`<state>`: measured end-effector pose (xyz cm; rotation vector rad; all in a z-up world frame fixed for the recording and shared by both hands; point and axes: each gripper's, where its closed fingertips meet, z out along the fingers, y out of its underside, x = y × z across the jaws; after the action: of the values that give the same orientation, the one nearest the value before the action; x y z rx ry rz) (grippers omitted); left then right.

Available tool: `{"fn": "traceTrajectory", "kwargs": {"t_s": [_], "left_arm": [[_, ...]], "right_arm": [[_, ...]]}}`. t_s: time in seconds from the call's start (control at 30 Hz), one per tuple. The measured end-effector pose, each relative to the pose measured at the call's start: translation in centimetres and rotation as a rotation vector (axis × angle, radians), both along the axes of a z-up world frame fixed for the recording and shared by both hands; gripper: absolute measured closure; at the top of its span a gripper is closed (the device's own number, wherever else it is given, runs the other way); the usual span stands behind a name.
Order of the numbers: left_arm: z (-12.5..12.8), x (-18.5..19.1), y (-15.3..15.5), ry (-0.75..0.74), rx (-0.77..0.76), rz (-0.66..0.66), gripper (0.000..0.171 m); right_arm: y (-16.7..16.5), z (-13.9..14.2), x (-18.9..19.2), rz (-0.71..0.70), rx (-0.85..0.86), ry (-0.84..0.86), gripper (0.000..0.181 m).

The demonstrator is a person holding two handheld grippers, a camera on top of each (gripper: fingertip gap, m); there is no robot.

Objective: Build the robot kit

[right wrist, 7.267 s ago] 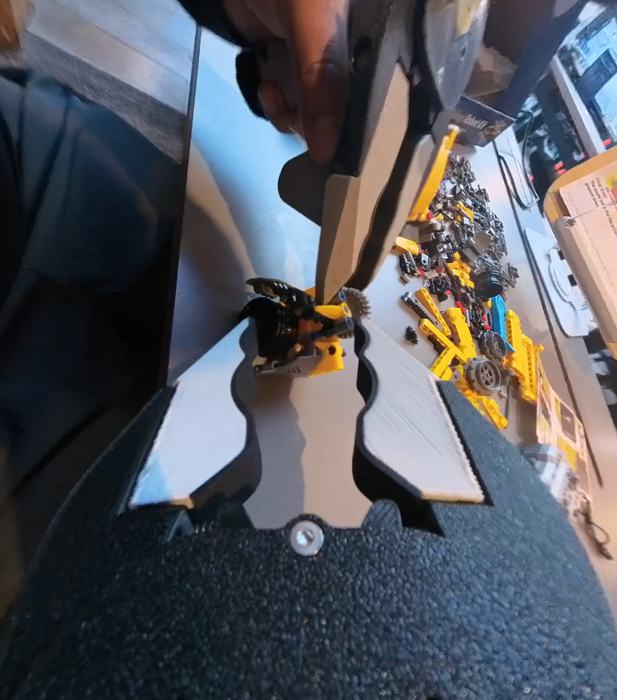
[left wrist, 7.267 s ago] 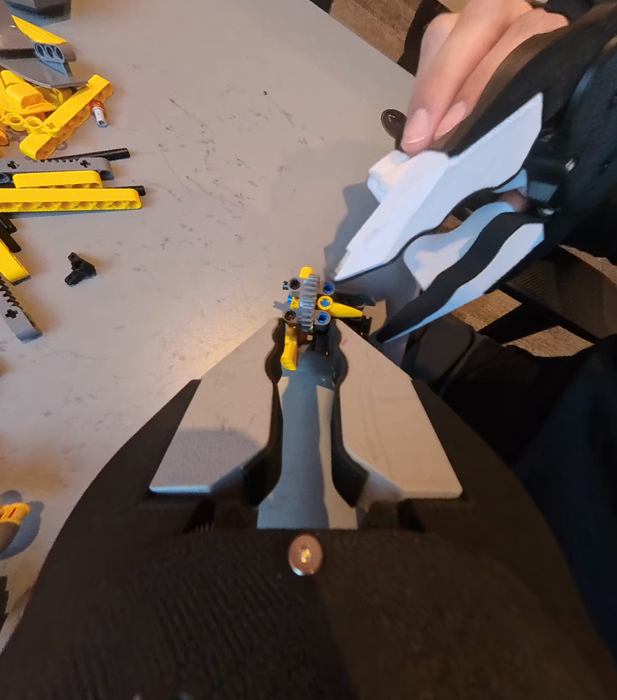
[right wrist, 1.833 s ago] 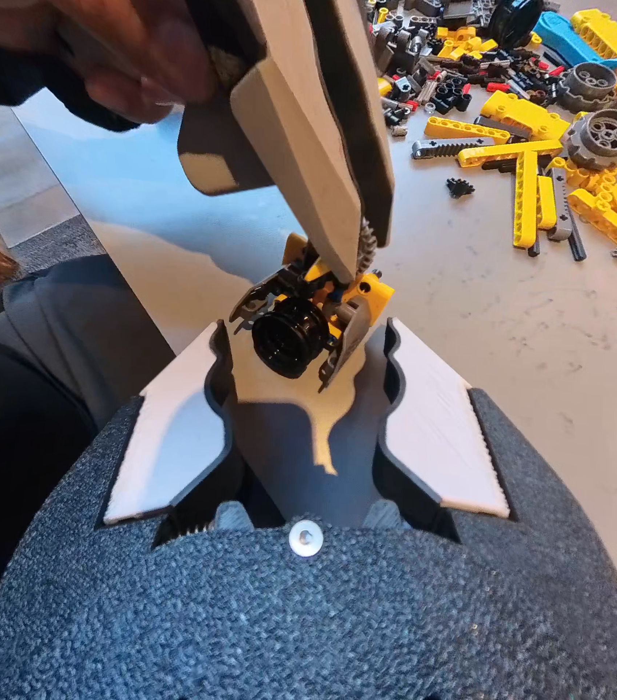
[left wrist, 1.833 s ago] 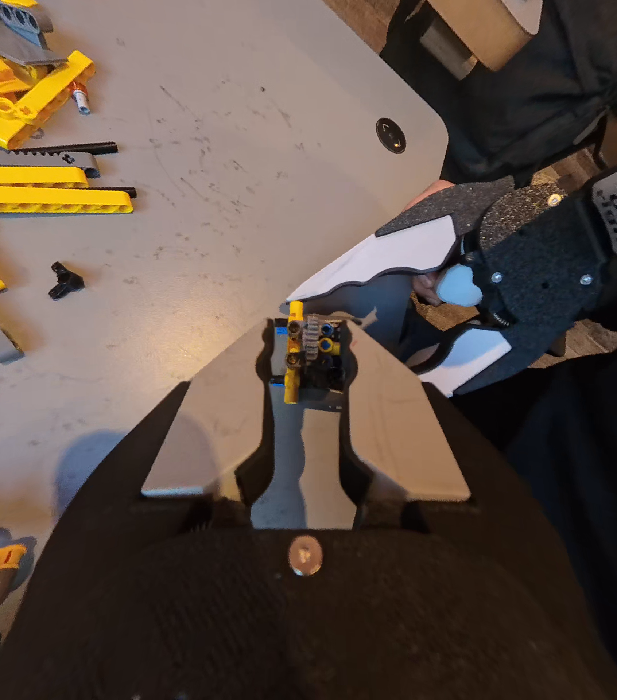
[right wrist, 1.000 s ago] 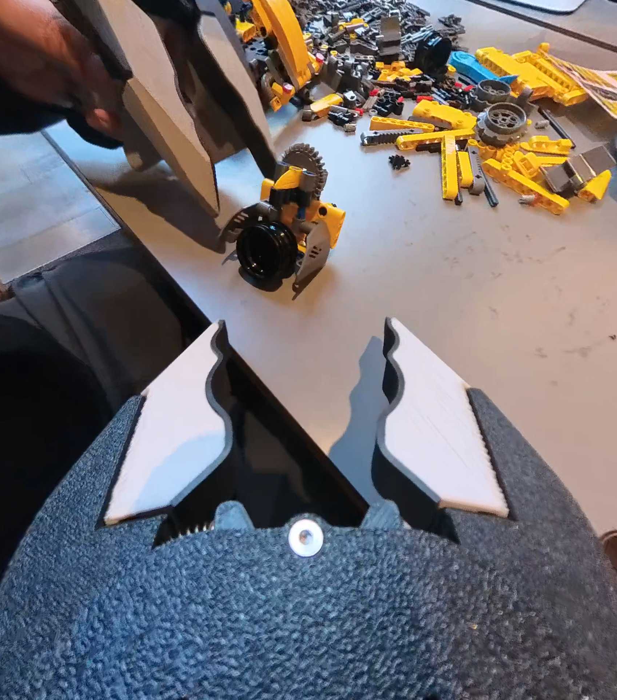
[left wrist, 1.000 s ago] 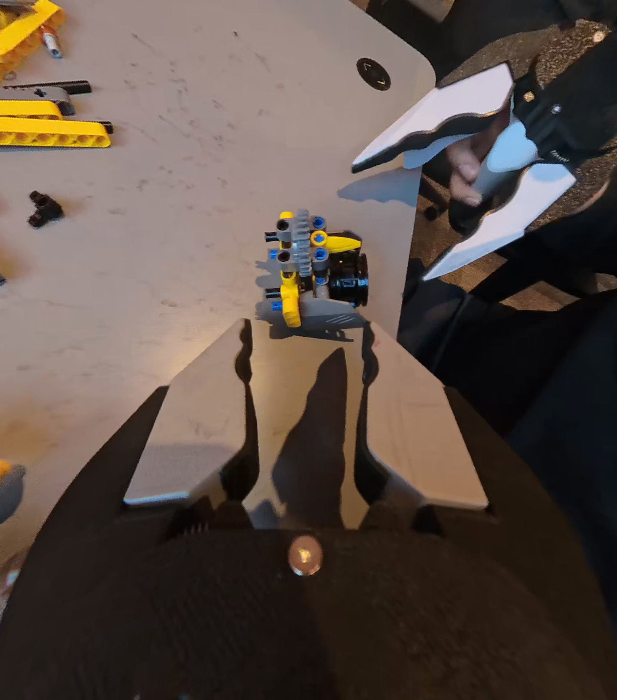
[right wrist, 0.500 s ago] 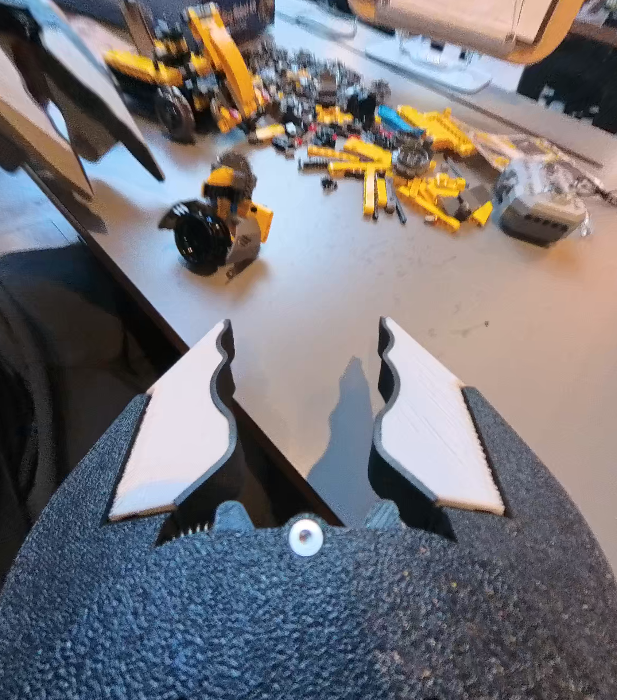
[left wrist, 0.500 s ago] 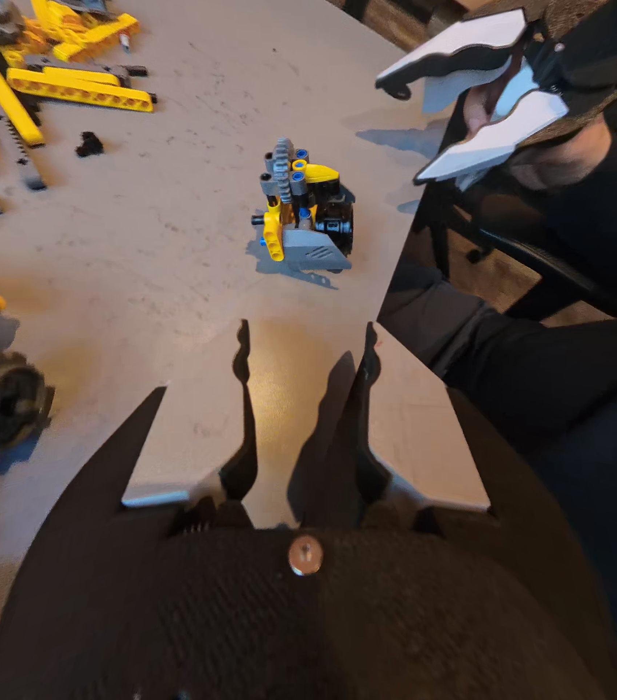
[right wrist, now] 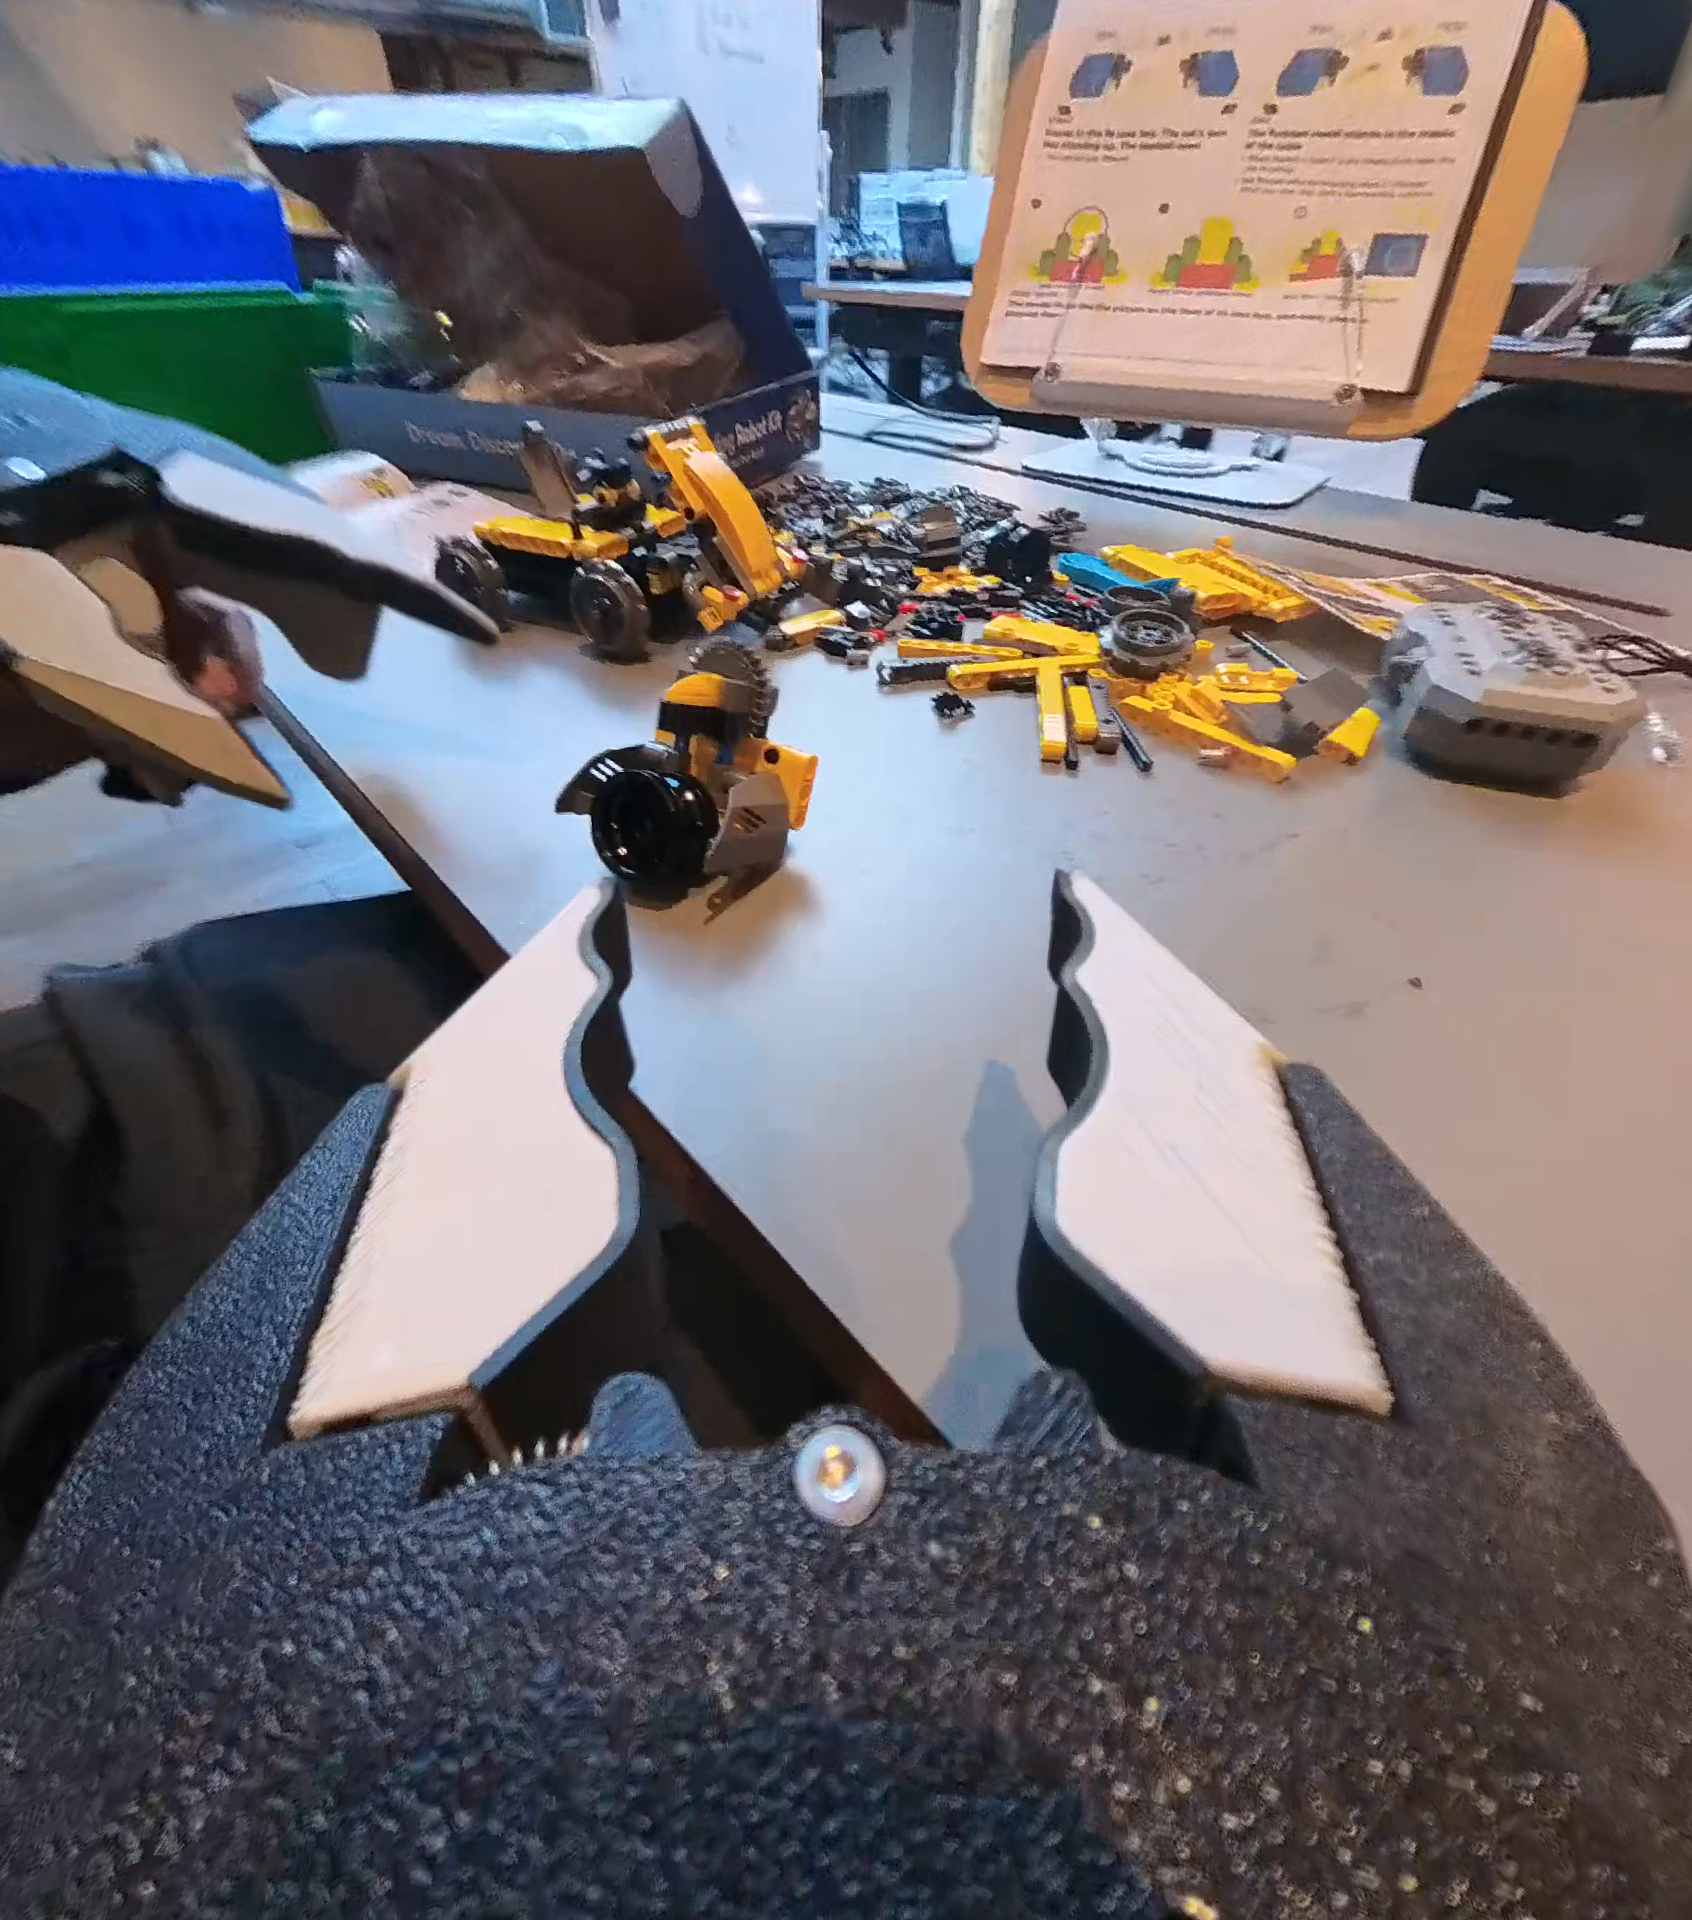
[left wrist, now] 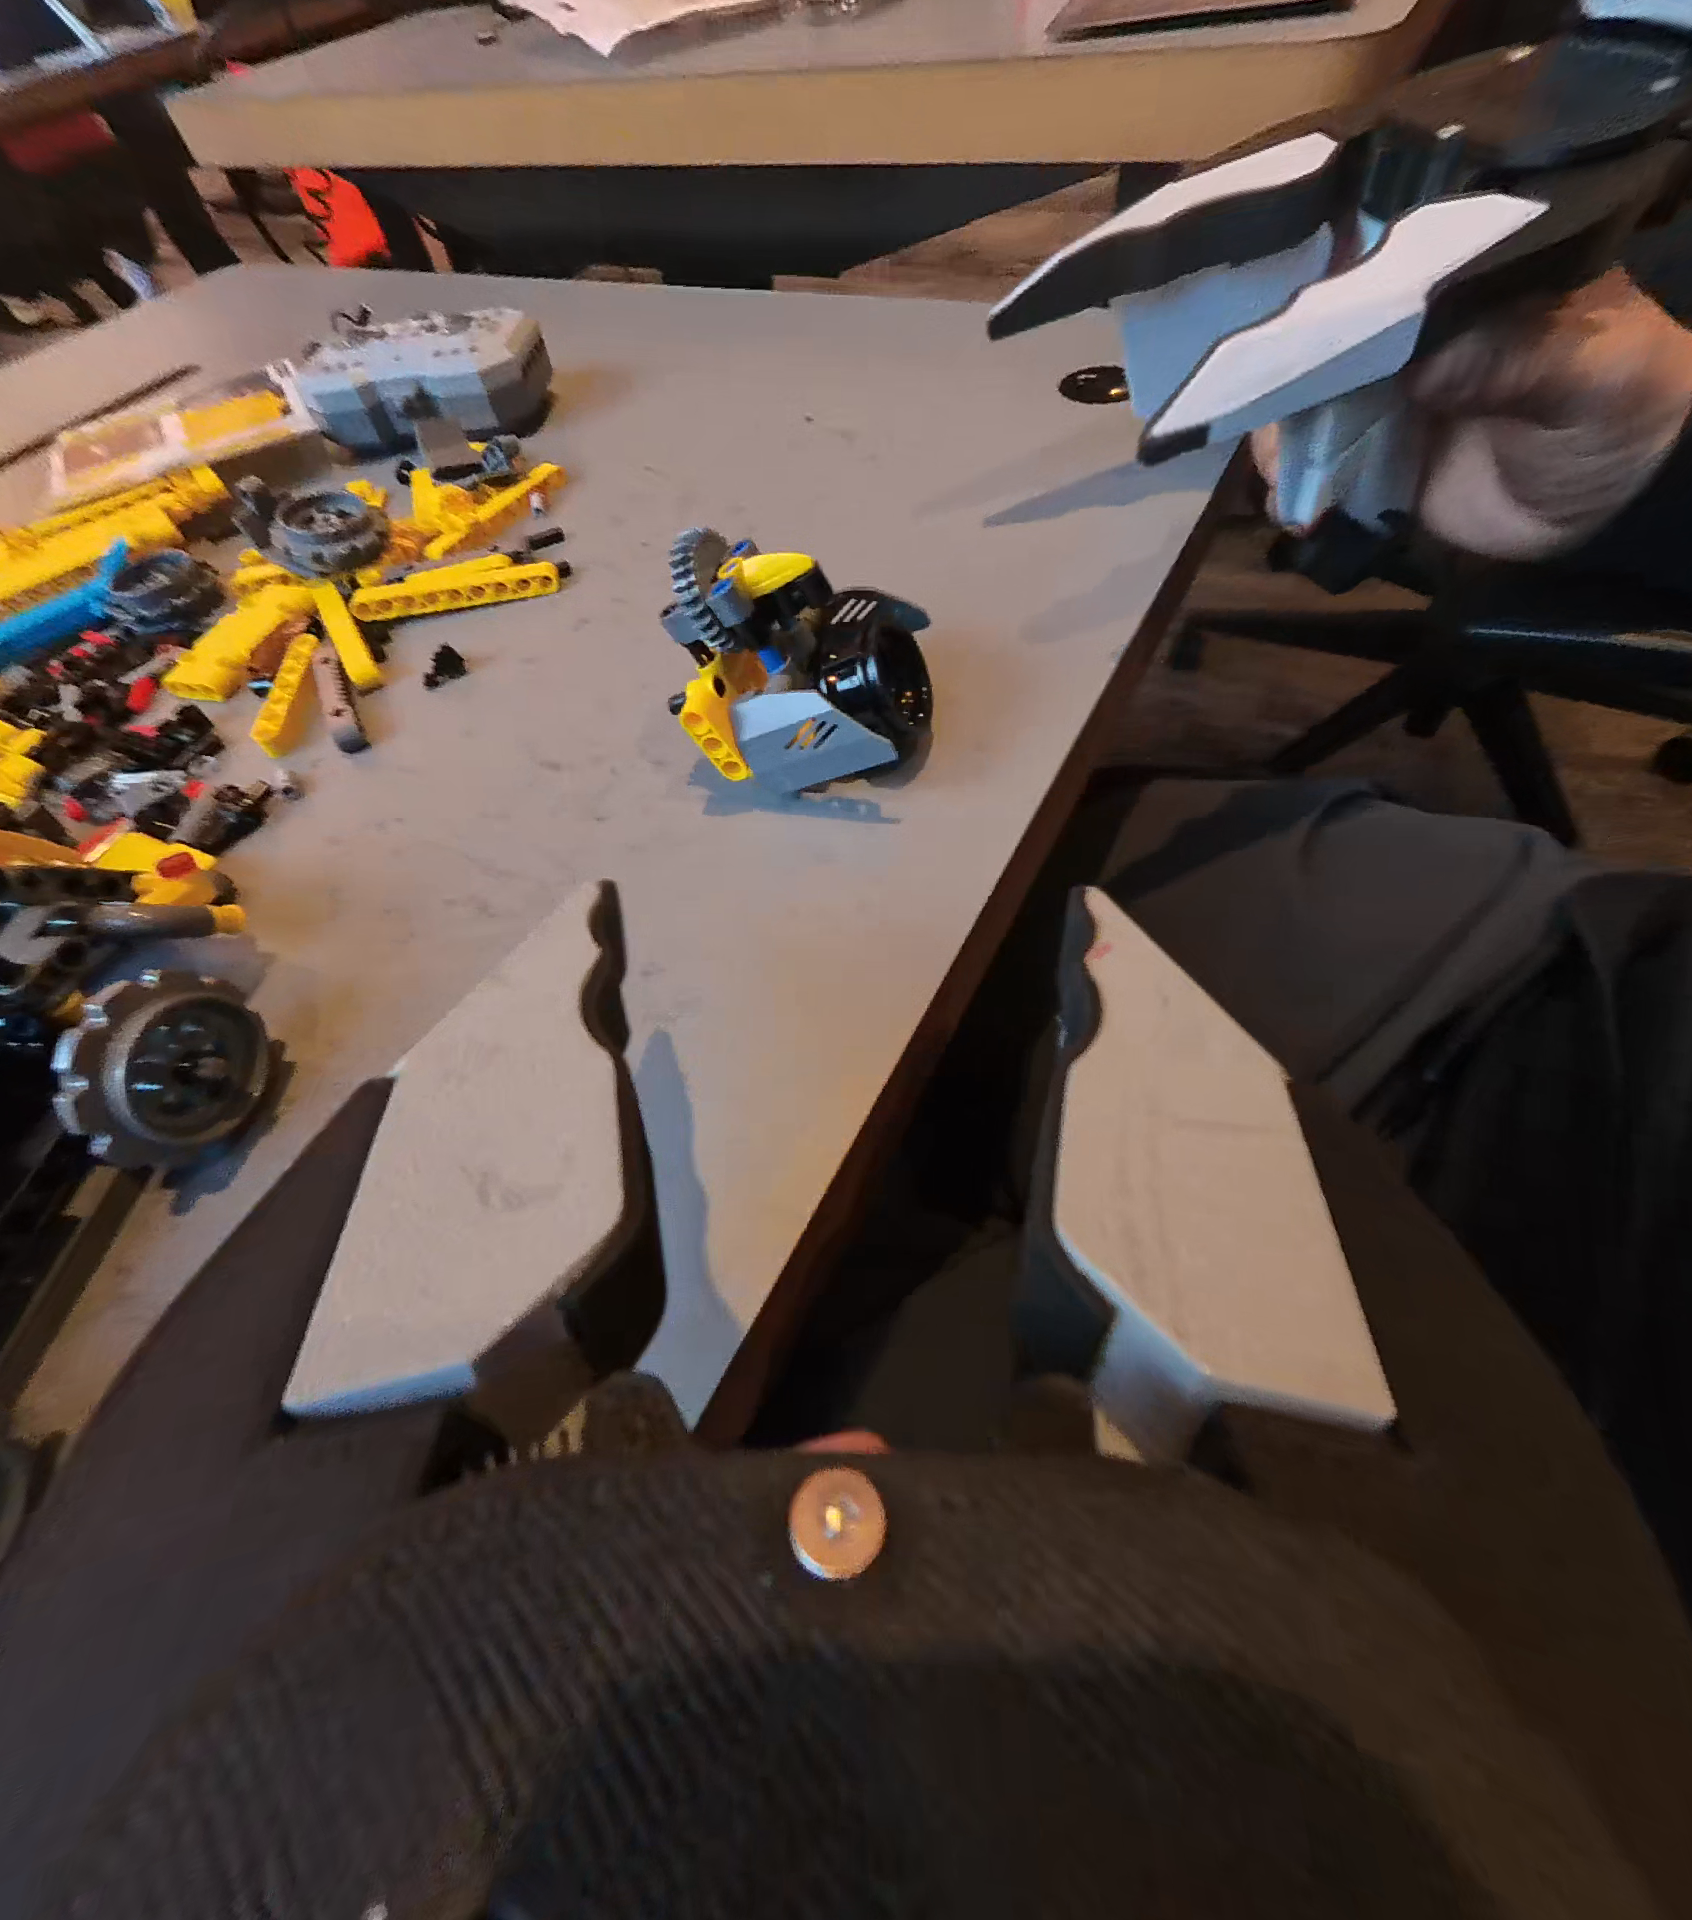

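A small yellow, grey and black brick assembly (left wrist: 792,665) with a black wheel and a grey gear stands alone on the grey table (left wrist: 821,457) near its edge; it also shows in the right wrist view (right wrist: 691,790). My left gripper (left wrist: 842,914) is open and empty, pulled back over the table's edge. My right gripper (right wrist: 831,894) is open and empty, just short of the assembly. Each gripper shows in the other's view: the right one (left wrist: 1226,343) and the left one (right wrist: 229,665), both open and off the table's edge.
Loose yellow, black and grey bricks (right wrist: 1112,665) are heaped behind the assembly, with a partly built yellow vehicle (right wrist: 634,551), a grey battery box (right wrist: 1507,696), an open cardboard box (right wrist: 551,281) and an instruction sheet on a stand (right wrist: 1247,208). A person's lap (left wrist: 1444,987) is beside the table.
Both grippers let go of the assembly, which now stands on the table. Both drew back and lifted away, jaws open, so more of the table shows.
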<state>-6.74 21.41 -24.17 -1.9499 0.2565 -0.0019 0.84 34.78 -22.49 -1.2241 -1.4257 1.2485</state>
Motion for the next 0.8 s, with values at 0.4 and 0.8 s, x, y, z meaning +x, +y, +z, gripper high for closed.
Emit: {"fn": "traceTrajectory", "kwargs": {"t_s": [0.4,0.8], "left_arm": [[0.0,0.9,1.3,-0.130,-0.055,0.028,0.086],[0.2,0.5,3.1,-0.109,-0.238,-0.213,0.082]], "right_arm": [[-6.8,-1.7,-2.7,-0.022,0.140,-0.203,0.112],[-6.4,-3.0,-4.9,-0.184,0.099,-0.356,0.076]]}}
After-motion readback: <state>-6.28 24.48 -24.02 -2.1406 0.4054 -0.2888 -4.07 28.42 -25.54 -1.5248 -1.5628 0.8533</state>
